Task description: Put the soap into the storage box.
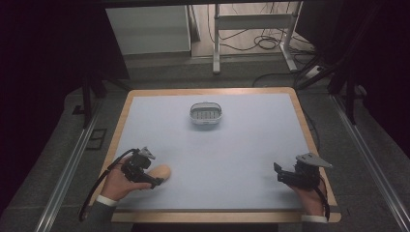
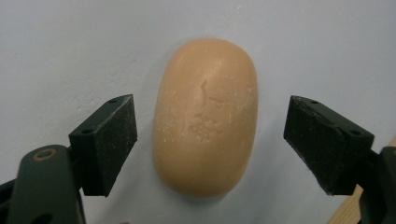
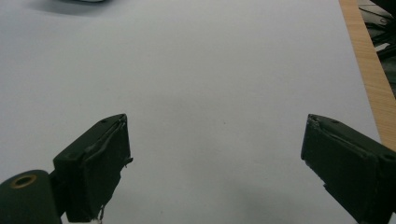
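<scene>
Left gripper (image 2: 210, 140) straddling the soap bar (image 2: 205, 116)
Jaws spread, not touching; the bar's long axis runs straight ahead between them.

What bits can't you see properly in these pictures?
- Soap: its stamped mark is too faint to read in the left gripper view; in the high view the left gripper covers its near end.
- Dish: too small in the high view to tell what's inside; in the right gripper view the top edge cuts it off.

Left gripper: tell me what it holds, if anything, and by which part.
Nothing yet. The left gripper straddles the soap bar across its width, both pads clear of its sides. The right gripper is open over bare table.
</scene>
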The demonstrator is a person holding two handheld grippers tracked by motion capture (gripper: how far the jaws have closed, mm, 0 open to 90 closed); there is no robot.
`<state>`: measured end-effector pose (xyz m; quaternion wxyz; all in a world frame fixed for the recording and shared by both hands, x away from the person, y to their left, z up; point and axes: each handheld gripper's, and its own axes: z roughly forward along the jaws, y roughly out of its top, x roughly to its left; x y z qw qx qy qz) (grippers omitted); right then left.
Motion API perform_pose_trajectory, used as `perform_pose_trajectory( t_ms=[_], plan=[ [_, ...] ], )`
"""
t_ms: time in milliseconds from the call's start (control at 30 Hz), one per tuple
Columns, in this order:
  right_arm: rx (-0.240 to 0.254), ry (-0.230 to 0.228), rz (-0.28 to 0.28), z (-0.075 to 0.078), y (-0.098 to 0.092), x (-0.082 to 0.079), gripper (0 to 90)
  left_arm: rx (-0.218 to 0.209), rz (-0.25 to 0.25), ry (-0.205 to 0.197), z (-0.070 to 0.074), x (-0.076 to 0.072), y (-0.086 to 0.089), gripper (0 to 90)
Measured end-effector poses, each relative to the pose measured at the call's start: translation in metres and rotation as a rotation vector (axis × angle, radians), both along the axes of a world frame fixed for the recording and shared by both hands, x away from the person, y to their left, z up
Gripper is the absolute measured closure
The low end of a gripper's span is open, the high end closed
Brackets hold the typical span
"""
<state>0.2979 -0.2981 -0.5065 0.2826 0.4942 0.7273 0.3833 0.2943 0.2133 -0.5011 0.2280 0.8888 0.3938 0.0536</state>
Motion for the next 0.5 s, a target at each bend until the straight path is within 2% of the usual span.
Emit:
perform_pose_trajectory(
  t_ms=[500],
  plan=[
    [-0.002,-0.003,-0.004,0.000,-0.001,0.000,7.9,0.050,0.001,0.033,-0.017,0.004,-0.006,20.2]
  ],
)
